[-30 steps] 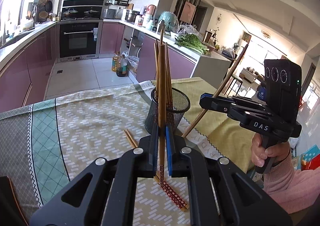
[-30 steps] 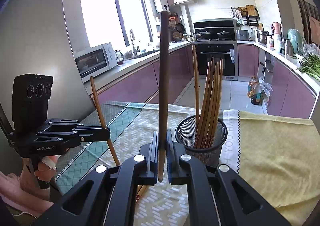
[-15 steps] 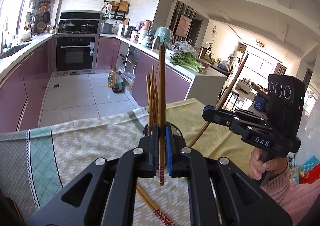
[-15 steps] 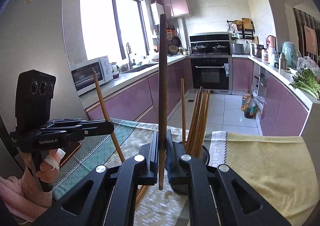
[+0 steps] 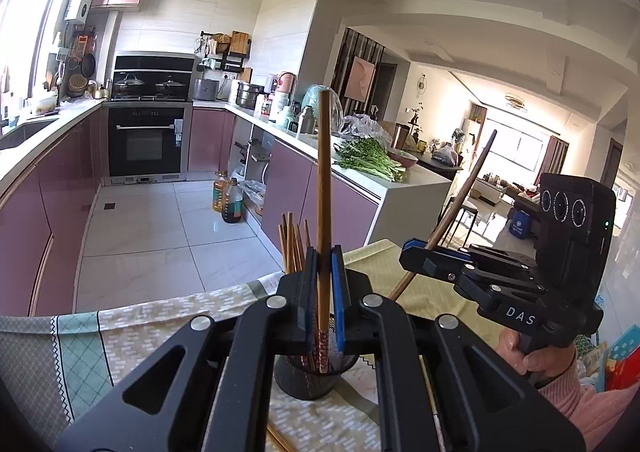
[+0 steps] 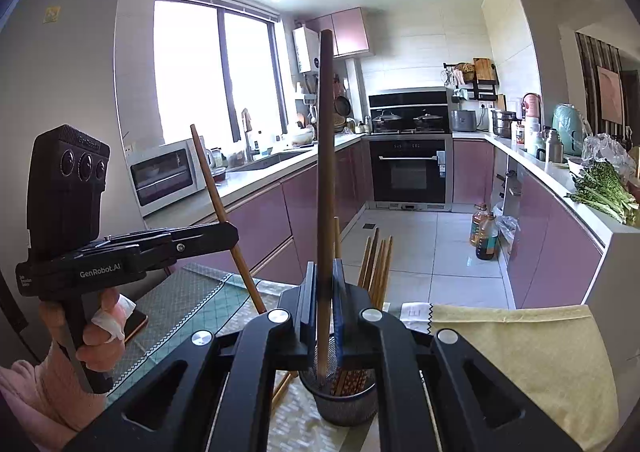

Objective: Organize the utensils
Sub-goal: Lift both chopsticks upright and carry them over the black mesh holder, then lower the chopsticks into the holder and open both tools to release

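The left hand-held gripper (image 5: 325,300) is clamped tight on a single wooden chopstick (image 5: 323,187), its blue-faced pads squeezing the shaft just above the patterned red end, which hangs over the mouth of the mesh holder (image 5: 308,380). The stick stands nearly upright, its plain end rising well above the jaws. The right hand-held gripper (image 6: 325,304) is likewise closed fully on a darker chopstick (image 6: 326,155), also nearly vertical, its lower tip just above or inside the holder's rim; which, I cannot tell. The holder is a round black wire-mesh cup standing on the worktop (image 6: 520,352), and a bundle of chopsticks (image 6: 378,264) leans inside it with patterned ends down. The worktop carries a yellow cloth beside a green-and-grey patterned one. A few loose chopsticks (image 6: 280,392) lie flat on the cloth near the holder's base. A hand in a pink sleeve grips each tool's handle.
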`<state>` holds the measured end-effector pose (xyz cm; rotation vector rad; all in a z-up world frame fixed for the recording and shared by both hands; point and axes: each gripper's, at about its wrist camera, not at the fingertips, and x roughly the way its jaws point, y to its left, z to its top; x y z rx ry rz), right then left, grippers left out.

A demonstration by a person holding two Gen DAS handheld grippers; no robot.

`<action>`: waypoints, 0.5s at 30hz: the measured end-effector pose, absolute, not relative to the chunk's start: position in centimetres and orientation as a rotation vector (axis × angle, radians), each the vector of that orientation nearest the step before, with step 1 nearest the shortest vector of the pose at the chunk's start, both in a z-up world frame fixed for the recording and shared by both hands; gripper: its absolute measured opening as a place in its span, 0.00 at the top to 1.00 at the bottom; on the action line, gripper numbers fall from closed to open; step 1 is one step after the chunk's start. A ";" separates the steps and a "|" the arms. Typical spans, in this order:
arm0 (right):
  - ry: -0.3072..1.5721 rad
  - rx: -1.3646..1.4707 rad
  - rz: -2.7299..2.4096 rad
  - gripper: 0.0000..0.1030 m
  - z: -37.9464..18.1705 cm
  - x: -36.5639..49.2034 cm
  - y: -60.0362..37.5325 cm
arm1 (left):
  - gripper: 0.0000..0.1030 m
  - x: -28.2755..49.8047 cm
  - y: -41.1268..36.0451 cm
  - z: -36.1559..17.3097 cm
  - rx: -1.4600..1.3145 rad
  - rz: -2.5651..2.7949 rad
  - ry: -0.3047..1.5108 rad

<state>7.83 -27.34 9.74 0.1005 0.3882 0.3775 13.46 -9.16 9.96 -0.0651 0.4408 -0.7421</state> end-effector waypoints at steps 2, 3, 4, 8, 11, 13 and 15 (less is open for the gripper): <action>0.394 0.098 0.369 0.94 9.4 8.3 -27.3 | 0.93 13.8 -9.8 9.8 -0.051 -0.731 0.441; 0.400 0.098 0.366 0.94 9.2 8.5 -27.2 | 0.93 14.0 -10.1 9.6 -0.043 -0.727 0.444; 0.406 0.098 0.365 0.94 8.8 8.8 -27.1 | 0.93 14.2 -10.5 9.5 -0.032 -0.724 0.450; 0.452 0.092 0.361 0.94 7.6 9.9 -26.8 | 0.93 14.8 -11.8 8.0 0.017 -0.726 0.501; 0.494 0.093 0.365 0.94 6.5 10.6 -26.6 | 0.93 15.2 -12.3 6.8 0.054 -0.729 0.549; 0.519 0.093 0.365 0.94 5.8 10.9 -26.5 | 0.93 15.5 -12.6 6.0 0.085 -0.740 0.593; 0.539 0.095 0.367 0.94 5.4 11.3 -26.4 | 0.93 15.7 -12.8 5.2 0.104 -0.746 0.622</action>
